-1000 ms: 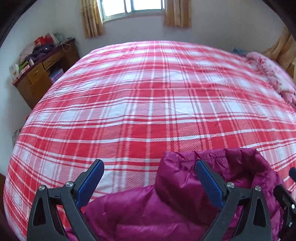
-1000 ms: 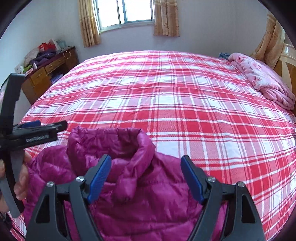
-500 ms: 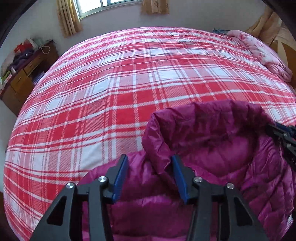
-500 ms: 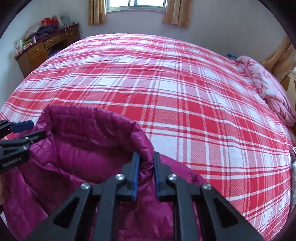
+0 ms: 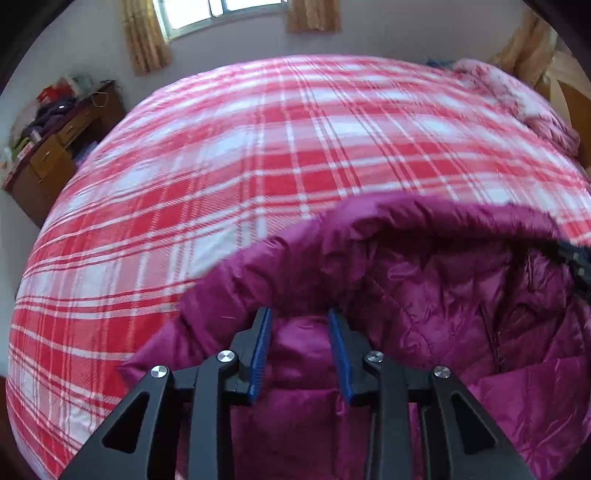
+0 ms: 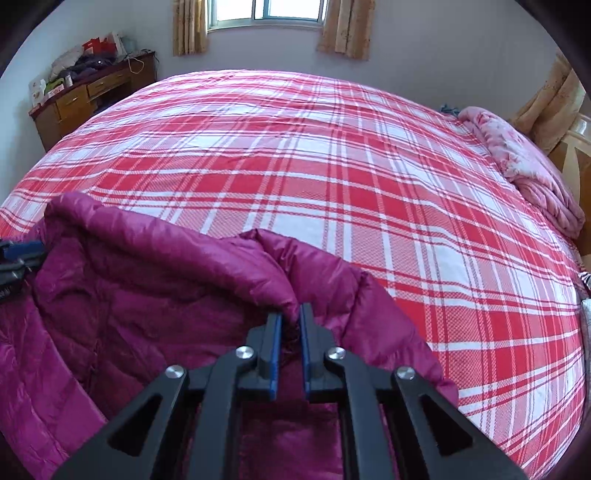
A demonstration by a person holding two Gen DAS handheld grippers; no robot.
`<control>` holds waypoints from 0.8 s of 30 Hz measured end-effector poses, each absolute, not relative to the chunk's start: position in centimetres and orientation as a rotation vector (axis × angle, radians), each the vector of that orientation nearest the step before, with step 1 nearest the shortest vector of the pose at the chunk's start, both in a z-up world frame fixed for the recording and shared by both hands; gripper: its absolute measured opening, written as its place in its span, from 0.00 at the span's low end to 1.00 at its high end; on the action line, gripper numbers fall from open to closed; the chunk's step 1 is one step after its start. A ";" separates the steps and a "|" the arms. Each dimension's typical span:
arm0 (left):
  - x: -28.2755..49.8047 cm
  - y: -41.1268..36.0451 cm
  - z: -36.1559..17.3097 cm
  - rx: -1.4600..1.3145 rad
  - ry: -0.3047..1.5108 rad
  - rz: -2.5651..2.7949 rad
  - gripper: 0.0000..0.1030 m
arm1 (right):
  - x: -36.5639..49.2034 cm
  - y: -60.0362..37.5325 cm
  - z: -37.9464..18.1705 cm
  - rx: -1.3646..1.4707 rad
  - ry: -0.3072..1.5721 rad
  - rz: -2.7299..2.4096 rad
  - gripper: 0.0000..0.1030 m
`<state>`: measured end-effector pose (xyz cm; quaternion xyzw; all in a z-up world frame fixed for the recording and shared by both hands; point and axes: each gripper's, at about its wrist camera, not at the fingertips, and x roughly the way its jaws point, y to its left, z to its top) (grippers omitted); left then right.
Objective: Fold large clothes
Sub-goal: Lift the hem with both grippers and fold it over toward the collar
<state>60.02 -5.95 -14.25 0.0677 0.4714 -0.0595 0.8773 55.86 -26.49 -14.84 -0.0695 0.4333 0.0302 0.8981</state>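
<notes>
Magenta quilted puffer jacket lies at the near edge of a bed covered by a red-and-white plaid cotton sheet, its glossy collar standing up in a rounded ridge and its inner lining facing the cameras. At the collar's right end, the right gripper has its blue-padded black fingers drawn almost together, pinching a bunched fold of the collar fabric between them. The left gripper sits at the collar's other end; its blue-lined fingers stand a little apart with a thick roll of padded fabric filling the gap, and the pads appear to press on it from both sides. Each gripper's tip shows at the edge of the other's view, so the collar is stretched between the two. The left wrist view is smeared by motion blur, mostly across the sheet. A crumpled pink floral blanket is heaped at the right side of the bed near a pale wooden headboard. A brown wooden desk with drawers, piled with clothes and bags, stands against the wall at the left, and a window with tan curtains is set in the far wall.
</notes>
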 end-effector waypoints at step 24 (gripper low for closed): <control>63.2 -11.7 -14.6 0.127 0.905 -0.045 0.84 | 54.3 -27.6 -17.0 -0.064 0.801 0.104 0.10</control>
